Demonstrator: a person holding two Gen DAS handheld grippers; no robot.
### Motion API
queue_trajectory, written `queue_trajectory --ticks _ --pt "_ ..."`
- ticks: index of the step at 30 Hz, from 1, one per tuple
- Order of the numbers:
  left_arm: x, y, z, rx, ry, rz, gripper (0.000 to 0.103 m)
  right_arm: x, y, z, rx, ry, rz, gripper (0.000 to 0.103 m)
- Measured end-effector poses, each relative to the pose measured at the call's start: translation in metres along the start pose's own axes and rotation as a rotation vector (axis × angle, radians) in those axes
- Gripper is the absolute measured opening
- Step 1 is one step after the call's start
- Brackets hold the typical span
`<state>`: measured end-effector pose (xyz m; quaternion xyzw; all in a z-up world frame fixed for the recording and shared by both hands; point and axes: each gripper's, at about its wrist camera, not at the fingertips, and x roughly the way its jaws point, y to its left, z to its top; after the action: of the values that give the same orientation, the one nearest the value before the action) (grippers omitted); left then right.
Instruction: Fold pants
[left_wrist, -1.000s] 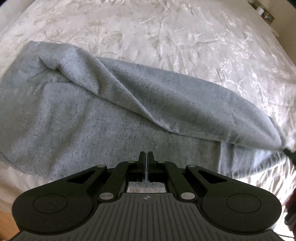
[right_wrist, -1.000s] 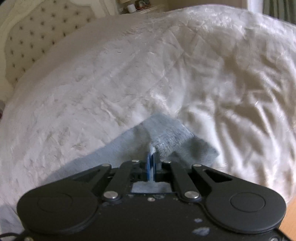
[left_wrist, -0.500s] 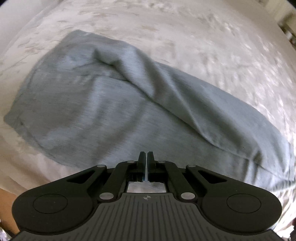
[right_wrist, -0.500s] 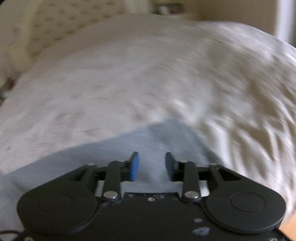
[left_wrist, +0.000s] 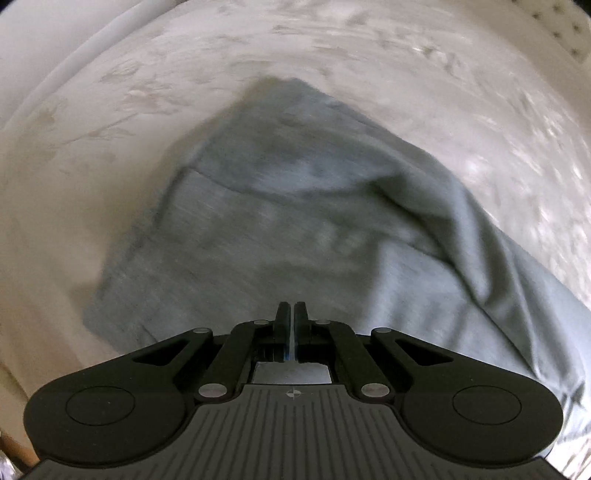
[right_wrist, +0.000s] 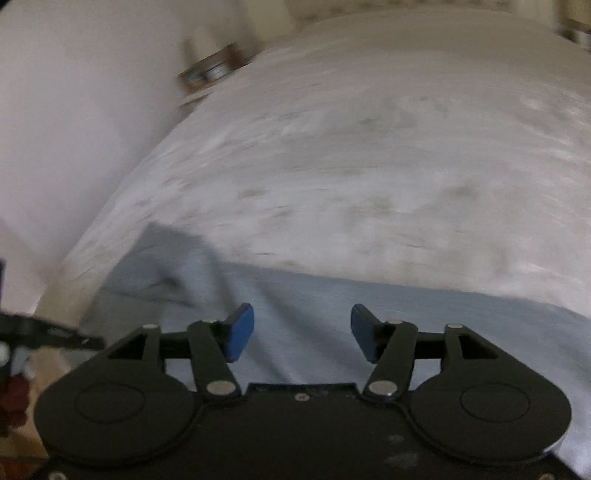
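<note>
Grey pants lie spread on the white bedspread in the left wrist view, one layer bunched over to the right; left gripper hovers over them with fingers pressed together, nothing visibly between. Right wrist view's blurry: right gripper is spread wide over the pants, holding nothing.

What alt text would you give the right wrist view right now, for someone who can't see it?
The right gripper is open with nothing between its blue pads, above grey pants lying on a white bedspread. The picture is motion-blurred; a blurred part of the other gripper shows at the left edge.
</note>
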<state>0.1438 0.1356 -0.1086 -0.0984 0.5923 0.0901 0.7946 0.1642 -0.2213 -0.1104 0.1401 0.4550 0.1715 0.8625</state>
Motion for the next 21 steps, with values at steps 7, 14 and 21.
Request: queue_trajectory --ticks 7,14,21 --pt "0.035 0.049 0.05 0.011 0.017 0.006 0.002 0.085 0.079 0.042 -0.067 0.051 0.073 0.066" --pt "0.069 0.069 0.07 0.009 0.073 -0.031 0.002 0.156 0.12 0.09 -0.118 0.132 0.101 0.078" --pt "0.094 0.078 0.078 -0.018 0.108 -0.078 0.001 0.216 0.122 0.11 -0.14 0.278 0.146 0.08"
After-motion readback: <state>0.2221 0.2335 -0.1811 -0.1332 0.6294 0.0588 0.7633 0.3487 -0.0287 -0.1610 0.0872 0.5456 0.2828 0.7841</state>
